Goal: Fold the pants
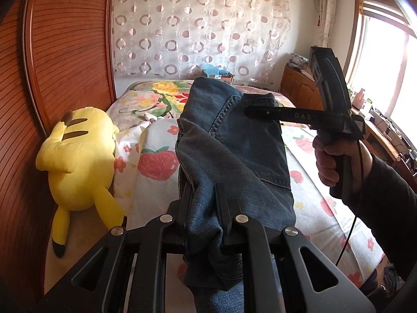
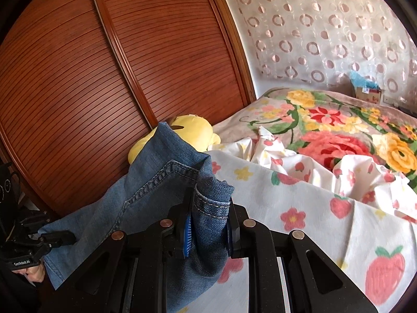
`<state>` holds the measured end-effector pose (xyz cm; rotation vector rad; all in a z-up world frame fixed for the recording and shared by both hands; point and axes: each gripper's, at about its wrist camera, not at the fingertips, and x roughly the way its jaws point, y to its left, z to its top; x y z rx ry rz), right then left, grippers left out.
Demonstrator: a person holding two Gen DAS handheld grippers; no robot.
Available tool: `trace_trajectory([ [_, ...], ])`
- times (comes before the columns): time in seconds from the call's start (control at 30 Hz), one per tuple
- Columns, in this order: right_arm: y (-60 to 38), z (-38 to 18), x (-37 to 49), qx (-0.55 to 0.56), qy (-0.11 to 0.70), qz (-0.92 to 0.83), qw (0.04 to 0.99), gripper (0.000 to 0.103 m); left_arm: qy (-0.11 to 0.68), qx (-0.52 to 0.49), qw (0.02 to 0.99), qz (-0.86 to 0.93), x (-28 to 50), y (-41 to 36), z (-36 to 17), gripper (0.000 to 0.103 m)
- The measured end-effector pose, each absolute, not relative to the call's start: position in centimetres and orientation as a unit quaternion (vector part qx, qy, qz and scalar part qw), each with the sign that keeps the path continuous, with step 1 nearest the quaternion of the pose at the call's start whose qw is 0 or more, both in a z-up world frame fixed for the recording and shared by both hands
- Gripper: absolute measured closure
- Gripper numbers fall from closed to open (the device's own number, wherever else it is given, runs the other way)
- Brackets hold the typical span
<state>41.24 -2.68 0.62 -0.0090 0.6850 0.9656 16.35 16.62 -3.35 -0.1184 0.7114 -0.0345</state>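
Blue denim pants (image 1: 234,154) hang stretched in the air between my two grippers, above the bed. My left gripper (image 1: 202,195) is shut on one bunched end of the pants. My right gripper (image 2: 209,208) is shut on a hemmed edge of the pants (image 2: 161,182). In the left wrist view the right gripper (image 1: 251,110) comes in from the right, its fingers clamped on the far end of the denim. In the right wrist view the left gripper (image 2: 56,238) shows at the lower left, clamped on the other end.
A bed with a strawberry-print sheet (image 2: 325,208) and a flowered blanket (image 2: 325,125) lies below. A yellow plush toy (image 1: 78,154) lies against the wooden wardrobe doors (image 2: 117,65). A curtain (image 1: 198,23), a wooden cabinet (image 1: 299,88) and a window (image 1: 385,60) stand beyond.
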Motion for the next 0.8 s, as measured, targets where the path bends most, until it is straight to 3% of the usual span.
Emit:
trace_trajectory([
  [0.53, 4.2, 0.5, 49.3, -0.037, 0.323, 0.468, 0.822, 0.083, 0.35, -0.072, 0.934, 0.016, 21.2, 19.8, -3.1, 0.087],
  [0.8, 8.2, -2.1, 52.9, -0.053, 0.349, 0.465, 0.812, 0.08, 0.376, -0.077, 0.923, 0.038, 23.5, 21.5, -6.0, 0.087],
])
